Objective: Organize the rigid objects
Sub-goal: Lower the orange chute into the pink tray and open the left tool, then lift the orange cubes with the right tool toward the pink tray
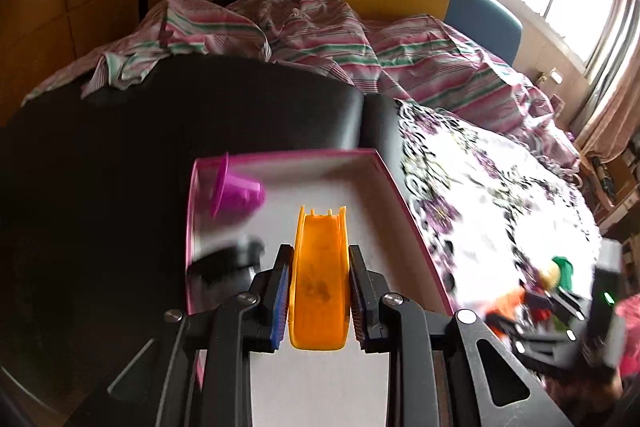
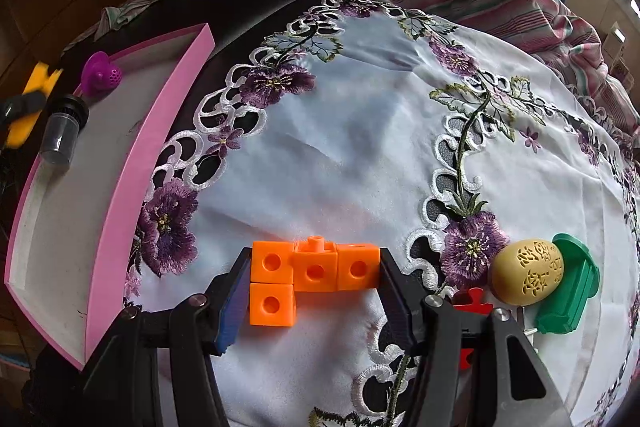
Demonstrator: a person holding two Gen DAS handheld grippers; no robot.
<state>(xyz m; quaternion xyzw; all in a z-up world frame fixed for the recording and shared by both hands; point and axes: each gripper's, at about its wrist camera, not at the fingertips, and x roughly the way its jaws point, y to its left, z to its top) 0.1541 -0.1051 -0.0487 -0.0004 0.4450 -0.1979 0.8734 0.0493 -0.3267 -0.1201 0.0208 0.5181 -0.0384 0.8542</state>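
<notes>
Left gripper (image 1: 319, 291) jaws clamp an orange slide (image 1: 319, 279) over the pink tray (image 1: 416, 223); right gripper (image 2: 312, 291) jaws clamp orange cubes (image 2: 312, 271).

tray (image 2: 148, 163) left of cloth (image 2: 360, 147) | cup (image 2: 100, 71), vial (image 2: 62, 131) in tray | egg (image 2: 526, 273) right on cloth

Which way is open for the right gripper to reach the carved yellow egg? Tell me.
Probably none yet: the right gripper is shut on the orange cube block piece. The carved yellow egg lies just right of it, against the green piece.
</notes>
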